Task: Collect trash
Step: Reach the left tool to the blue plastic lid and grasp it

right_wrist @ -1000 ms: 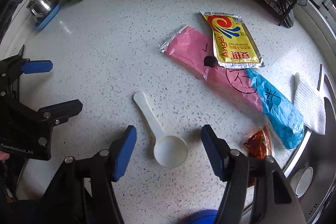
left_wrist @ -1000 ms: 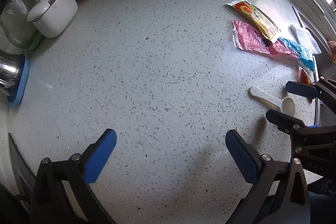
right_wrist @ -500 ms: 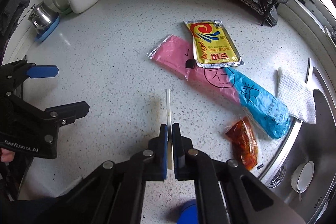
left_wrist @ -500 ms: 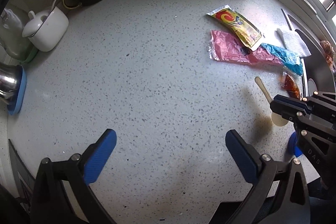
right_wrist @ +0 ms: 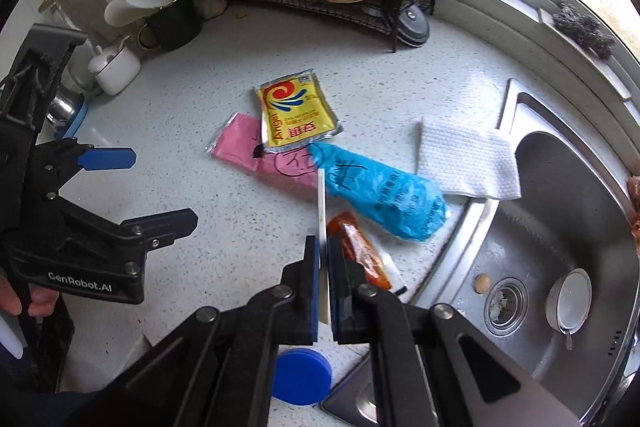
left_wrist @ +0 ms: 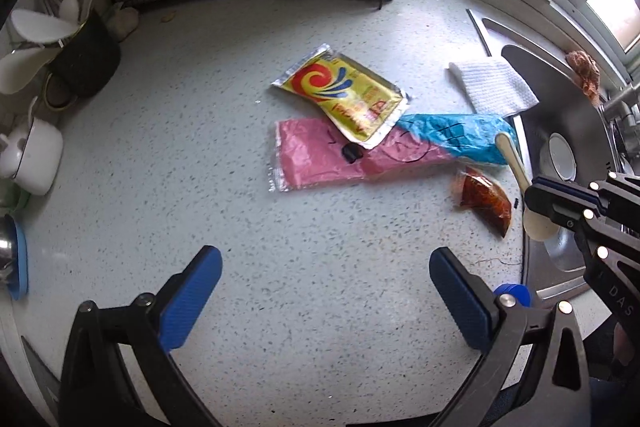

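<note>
Right tongs pinching white plastic spoon, lifted clear of worktop; left tongs spread, empty. Next: carrying spoon to bin, then wrappers ahead, starting with yellow sachet.

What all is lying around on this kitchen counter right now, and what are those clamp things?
plastic spoon: one, white, clamped edge-on in the right hand-held gripper
yellow sachet: one, yellow with a red swirl, lying across the pink-and-blue bag
pink-and-blue bag: one, flat on the counter
sauce packet: one, red-brown, near the sink edge
paper towel: one, white, overlapping the sink rim
blue lid: one, near counter edge
sink: one, steel, at the right
wire rack: one, black, at the back
white pot: one, back left
left hand-held gripper: open, empty
right hand-held gripper: shut on the spoon
</note>
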Demonstrator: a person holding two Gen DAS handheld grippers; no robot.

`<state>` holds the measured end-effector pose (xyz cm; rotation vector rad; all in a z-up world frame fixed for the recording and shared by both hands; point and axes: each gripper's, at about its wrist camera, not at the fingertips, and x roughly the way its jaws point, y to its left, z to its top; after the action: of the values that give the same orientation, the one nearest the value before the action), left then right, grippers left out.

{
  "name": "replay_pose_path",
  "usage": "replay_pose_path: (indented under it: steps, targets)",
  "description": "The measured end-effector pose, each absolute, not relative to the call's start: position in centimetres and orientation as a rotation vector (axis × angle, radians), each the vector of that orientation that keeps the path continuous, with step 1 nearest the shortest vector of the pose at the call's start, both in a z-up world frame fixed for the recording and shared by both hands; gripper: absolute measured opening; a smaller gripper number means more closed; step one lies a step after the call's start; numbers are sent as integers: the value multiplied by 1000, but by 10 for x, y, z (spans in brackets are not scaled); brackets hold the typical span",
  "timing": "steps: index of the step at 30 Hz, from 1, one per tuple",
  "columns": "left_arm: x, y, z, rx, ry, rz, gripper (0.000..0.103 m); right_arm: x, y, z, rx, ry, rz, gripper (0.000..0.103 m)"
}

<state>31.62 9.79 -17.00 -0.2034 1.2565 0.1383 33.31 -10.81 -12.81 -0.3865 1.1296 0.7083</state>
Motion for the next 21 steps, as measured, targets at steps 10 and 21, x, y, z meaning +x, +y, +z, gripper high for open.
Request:
replay_pose_path:
  steps: [10,21]
  targets:
    - [333,20,-181,-184,1328,-110,103,330,-160,-130,-322,1152,548,3]
    - [312,-43,-194,-119,1413,-196,103,300,-214,-137,-249,1204,462,3]
